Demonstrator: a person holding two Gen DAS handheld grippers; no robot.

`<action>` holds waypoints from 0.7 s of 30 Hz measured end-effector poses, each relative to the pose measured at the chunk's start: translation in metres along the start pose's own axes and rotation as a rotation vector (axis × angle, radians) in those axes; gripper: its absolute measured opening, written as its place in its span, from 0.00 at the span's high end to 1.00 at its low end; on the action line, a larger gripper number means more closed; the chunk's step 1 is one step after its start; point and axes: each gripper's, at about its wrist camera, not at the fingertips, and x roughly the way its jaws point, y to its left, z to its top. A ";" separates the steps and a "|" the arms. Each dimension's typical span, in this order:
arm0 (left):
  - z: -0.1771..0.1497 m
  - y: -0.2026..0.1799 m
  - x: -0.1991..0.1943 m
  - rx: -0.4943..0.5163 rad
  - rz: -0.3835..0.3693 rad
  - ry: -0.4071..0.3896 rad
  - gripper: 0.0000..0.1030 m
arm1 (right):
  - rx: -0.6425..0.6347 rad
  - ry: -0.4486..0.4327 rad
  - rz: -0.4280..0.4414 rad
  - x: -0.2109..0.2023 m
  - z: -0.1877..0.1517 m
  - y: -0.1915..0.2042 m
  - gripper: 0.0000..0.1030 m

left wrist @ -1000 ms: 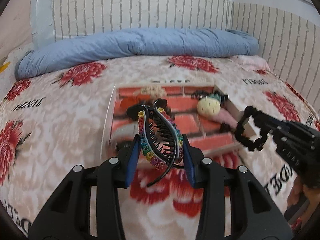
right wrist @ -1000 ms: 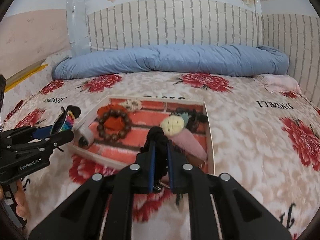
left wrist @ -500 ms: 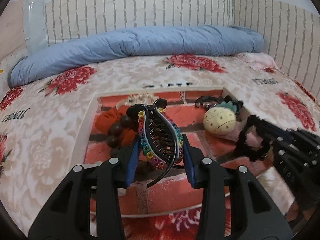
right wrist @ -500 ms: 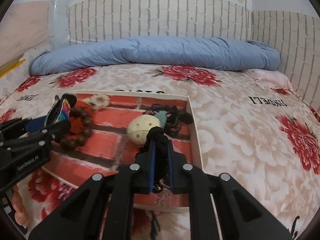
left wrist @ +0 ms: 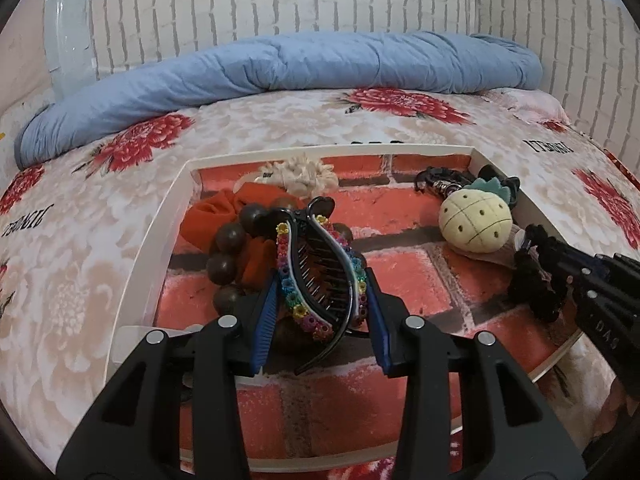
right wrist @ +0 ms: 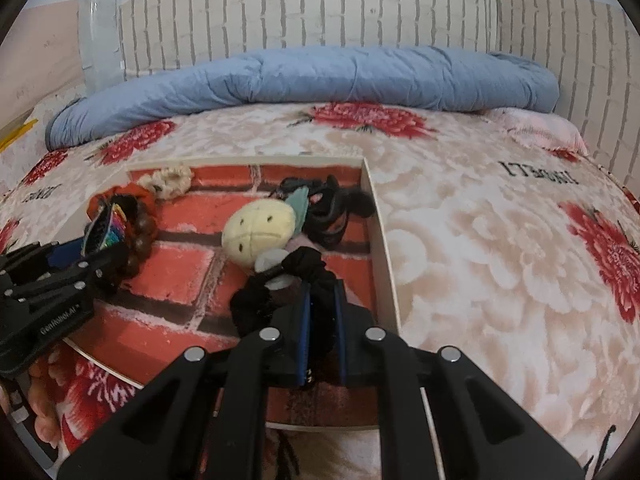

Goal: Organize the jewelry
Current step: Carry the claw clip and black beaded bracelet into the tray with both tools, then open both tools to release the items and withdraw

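A white tray [left wrist: 160, 216] with a red brick-print floor lies on the flowered bedspread. My left gripper [left wrist: 321, 286] is shut on a black hair clip with rainbow beads [left wrist: 316, 264] and holds it low over the tray's left part, just in front of a brown bead bracelet [left wrist: 228, 240]. My right gripper [right wrist: 322, 294] is shut on a black scrunchie [right wrist: 308, 264] over the tray's right part, next to the right wall [right wrist: 382, 248]. The scrunchie hangs close to a pineapple plush [right wrist: 258, 228]. Whether either item touches the tray floor, I cannot tell.
In the tray also lie an orange scrunchie [left wrist: 216, 208], a cream scrunchie [left wrist: 304, 172] and black clips [left wrist: 440, 182] in the far right corner. A rolled blue duvet [left wrist: 280, 64] lies along the brick-patterned wall. A hand [right wrist: 40, 412] shows at lower left.
Both grippers have moved forward and down from the tray's near edge to low over its floor, each still gripping its item. The black scrunchie now hangs beside the pineapple plush.
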 end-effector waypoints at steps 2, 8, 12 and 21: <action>0.000 0.000 0.002 -0.003 -0.002 0.009 0.61 | 0.006 0.012 0.000 0.003 0.000 -0.001 0.89; -0.002 0.001 0.004 -0.007 -0.010 0.023 0.60 | 0.008 0.044 0.001 0.010 -0.003 -0.001 0.86; -0.001 0.001 0.001 0.003 -0.007 0.009 0.56 | 0.006 0.050 0.003 0.010 -0.003 -0.003 0.86; 0.009 0.001 -0.036 -0.011 -0.006 -0.080 0.20 | -0.017 -0.090 -0.035 -0.031 0.008 -0.003 0.24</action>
